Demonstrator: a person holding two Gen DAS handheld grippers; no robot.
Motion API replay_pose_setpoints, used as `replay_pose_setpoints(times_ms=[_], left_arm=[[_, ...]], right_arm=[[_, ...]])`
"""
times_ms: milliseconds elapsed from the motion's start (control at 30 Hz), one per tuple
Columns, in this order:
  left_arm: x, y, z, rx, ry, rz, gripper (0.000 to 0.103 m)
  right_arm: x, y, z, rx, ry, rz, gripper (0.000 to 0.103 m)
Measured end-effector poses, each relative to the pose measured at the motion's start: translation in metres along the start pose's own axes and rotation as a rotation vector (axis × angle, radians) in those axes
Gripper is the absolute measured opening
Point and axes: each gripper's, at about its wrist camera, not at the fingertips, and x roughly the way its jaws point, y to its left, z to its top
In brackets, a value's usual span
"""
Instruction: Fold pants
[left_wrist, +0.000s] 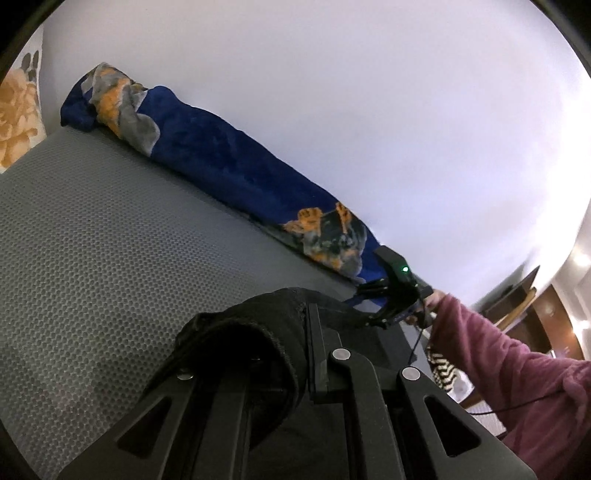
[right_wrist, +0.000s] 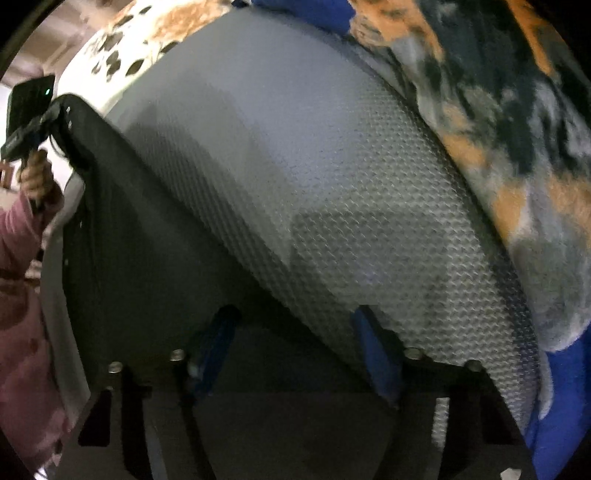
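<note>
**A:** Where are the pants (left_wrist: 255, 332)?

**B:** Black fabric, held up off the grey honeycomb-textured bed (left_wrist: 110, 236). In the left wrist view the waistband is bunched over the left claw (left_wrist: 288, 365); its fingers stand close together with the cloth pinched between them.

**A:** And the right claw?

**B:** In its own view the right claw (right_wrist: 295, 354) has blue-padded fingers (right_wrist: 376, 354) standing well apart, with dark cloth lying between and under them. Whether the pads actually grip that cloth I cannot tell; the picture is blurred. In the left wrist view the same tool (left_wrist: 384, 295) sits at the far end of the stretched pants, touching the fabric, a green light lit on its body.

**A:** Any writing or labels?

**B:** None I can read. No brand shows on either tool or on the pants.

**A:** What else is there?

**B:** A blue blanket (left_wrist: 207, 147) with orange and grey patches lies rolled along the bed's far edge against a white wall (left_wrist: 369, 110). A pillow (left_wrist: 18, 110) printed with orange flowers sits at the bed's end. The person wears a pink fleece sleeve (left_wrist: 517, 376).
</note>
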Motion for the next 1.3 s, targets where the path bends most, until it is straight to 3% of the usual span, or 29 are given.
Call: replay_pose_setpoints(times_ms=[133, 200, 300, 333, 367, 567, 700, 967, 1300], left_arm=[[0.001, -0.001, 0.0, -0.002, 0.005, 0.028, 0.007], [0.003, -0.002, 0.0, 0.001, 0.01, 0.042, 0.007], [0.008, -0.001, 0.0, -0.002, 0.018, 0.063, 0.007], [0.01, -0.001, 0.001, -0.002, 0.022, 0.071, 0.007], [0.012, -0.001, 0.0, 0.002, 0.024, 0.086, 0.007], [0.004, -0.016, -0.002, 0.031, 0.025, 0.107, 0.007], [-0.015, -0.033, -0.007, 0.047, 0.023, 0.081, 0.007], [-0.061, -0.06, -0.043, 0.113, 0.078, 0.018, 0.007], [-0.099, -0.064, -0.122, 0.139, 0.241, 0.021, 0.008]], right_arm=[[-0.001, -0.006, -0.007, -0.008, 0.051, -0.022, 0.056], [-0.001, -0.004, -0.011, -0.014, 0.051, -0.049, 0.049], [-0.001, 0.004, -0.018, -0.003, 0.036, -0.123, 0.031], [-0.001, 0.007, -0.02, 0.0, 0.031, -0.159, 0.017], [-0.002, 0.012, -0.023, 0.006, 0.021, -0.186, 0.011], [-0.015, 0.077, -0.051, 0.01, -0.107, -0.434, 0.007], [-0.038, 0.113, -0.079, 0.072, -0.194, -0.519, 0.007], [-0.094, 0.184, -0.167, 0.186, -0.326, -0.592, 0.007], [-0.058, 0.259, -0.24, 0.321, -0.331, -0.561, 0.006]])
